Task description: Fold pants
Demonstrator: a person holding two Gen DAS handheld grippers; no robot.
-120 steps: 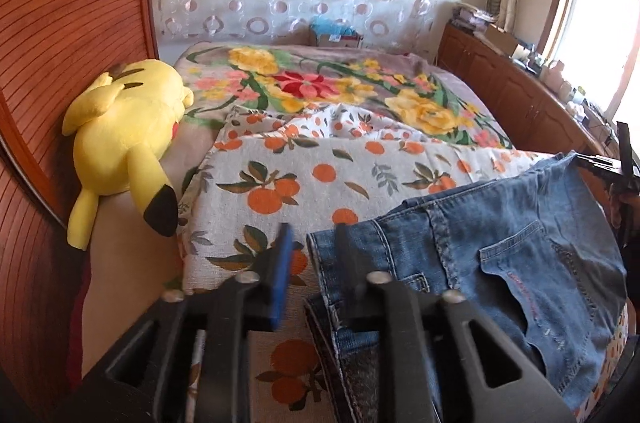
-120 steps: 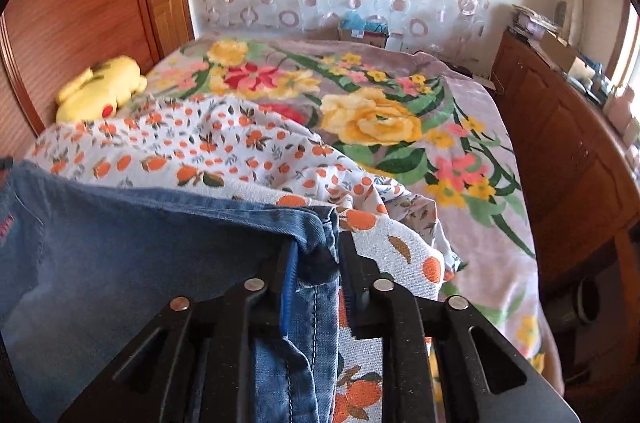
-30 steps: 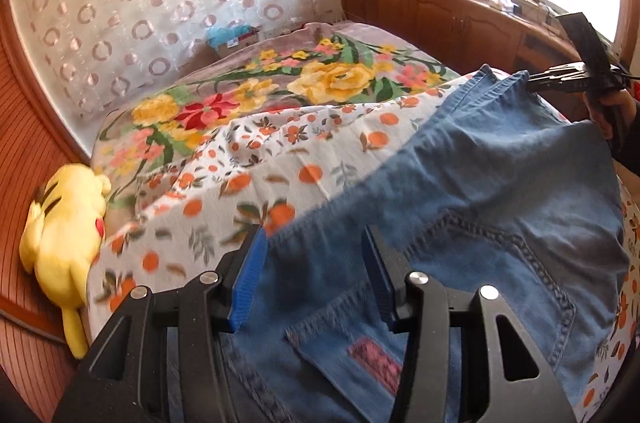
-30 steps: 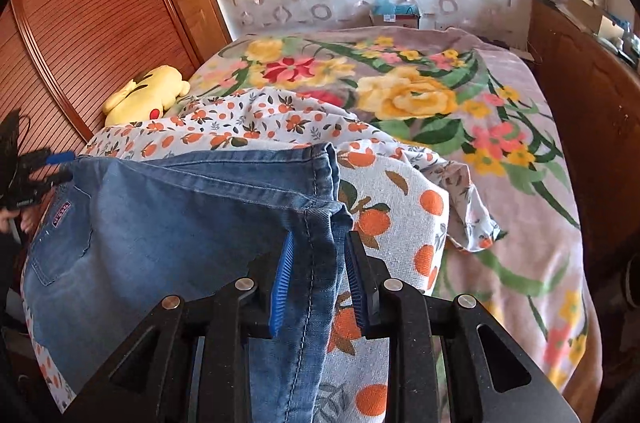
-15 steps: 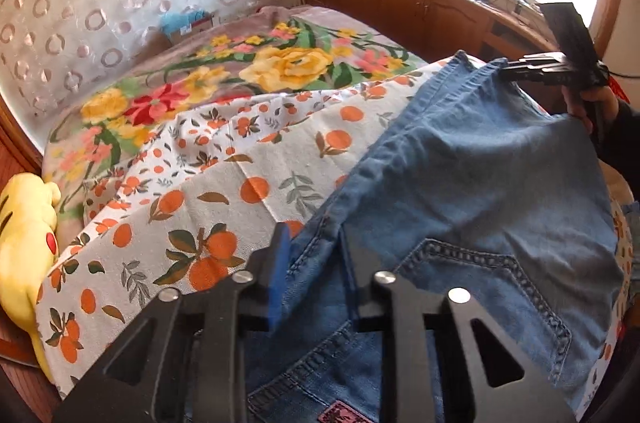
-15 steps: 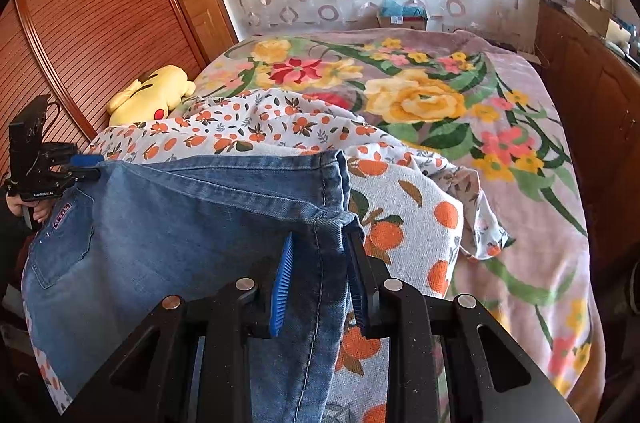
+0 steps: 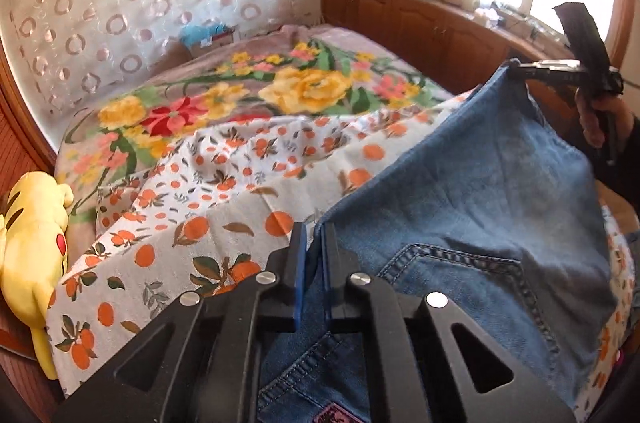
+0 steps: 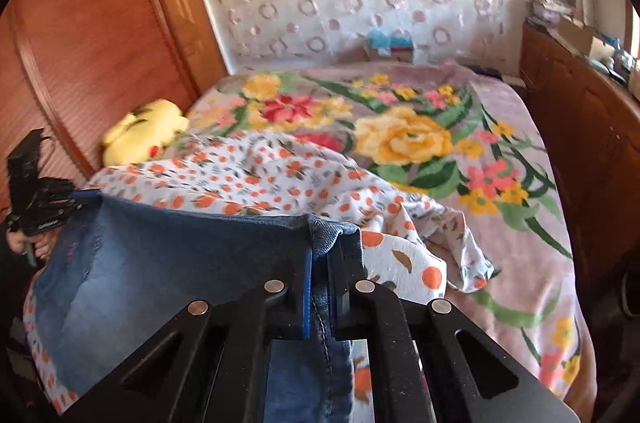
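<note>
Jeans stretched above the orange-print sheet on the bed, one edge corner pinched in the just-closed left gripper, the other in the just-closed right gripper; thin bites, likely to slip under a pull.

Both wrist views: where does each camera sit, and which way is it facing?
Left wrist view: on the left gripper, looking down its fingers over the jeans toward the window side; the right gripper and a hand show.
Right wrist view: on the right gripper, facing the wooden wardrobe side; the left gripper shows.
Shared: jeans, floral bed, yellow plush.
</note>
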